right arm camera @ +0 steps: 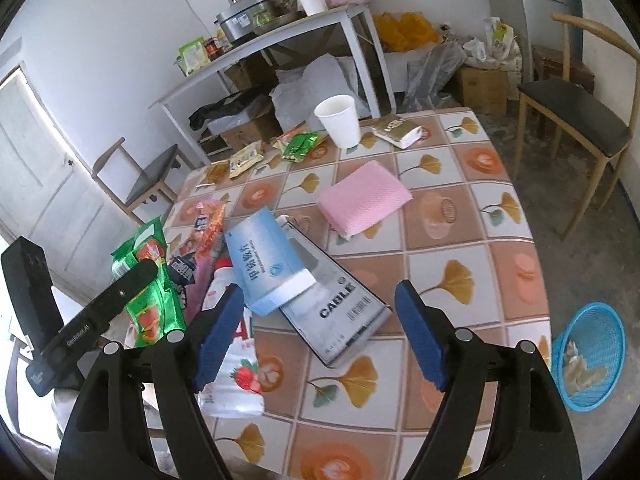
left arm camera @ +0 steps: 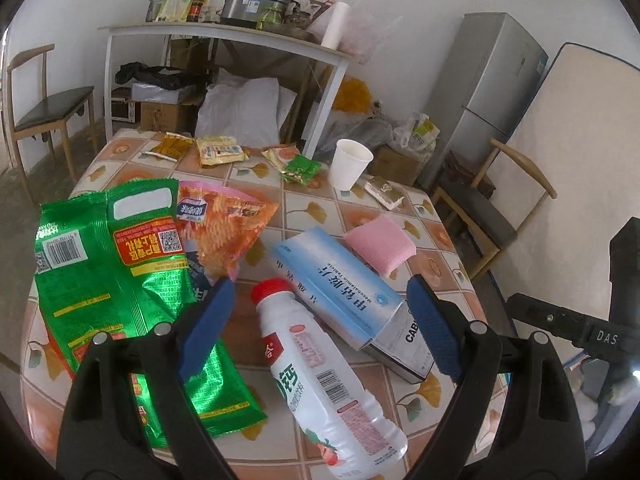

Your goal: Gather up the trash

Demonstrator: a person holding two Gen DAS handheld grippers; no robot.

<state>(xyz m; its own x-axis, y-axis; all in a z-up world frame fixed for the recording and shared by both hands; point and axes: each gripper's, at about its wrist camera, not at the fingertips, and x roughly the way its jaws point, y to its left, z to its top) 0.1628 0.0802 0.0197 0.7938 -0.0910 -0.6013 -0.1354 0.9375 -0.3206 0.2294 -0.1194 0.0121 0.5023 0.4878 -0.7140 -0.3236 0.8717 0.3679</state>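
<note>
**Open grippers close in on a table of litter**

A plastic bottle [left arm camera: 320, 372] with a red cap lies on its side in the lower centre of the left wrist view, between the spread fingers of the left gripper [left arm camera: 320, 320], which holds nothing. Its cap end points up the frame, just short of the line between the two fingertips, and neither blue pad touches it. A blue box [left arm camera: 340, 284] lies just right of the cap, overlapping a grey carton [right arm camera: 340, 320]; a green wrapper [left arm camera: 120, 280] sprawls at lower left. In the right wrist view the right gripper [right arm camera: 320, 332] also stands wide and empty, the grey carton lying between its fingertips. A blue basket [right arm camera: 592, 356] waits on the floor at lower right, off the table [right arm camera: 460, 208] edge. To take the bottle cleanly, the left fingers likely need to drop lower and straddle its body squarely before closing, keeping clear of the box beside it.
</note>
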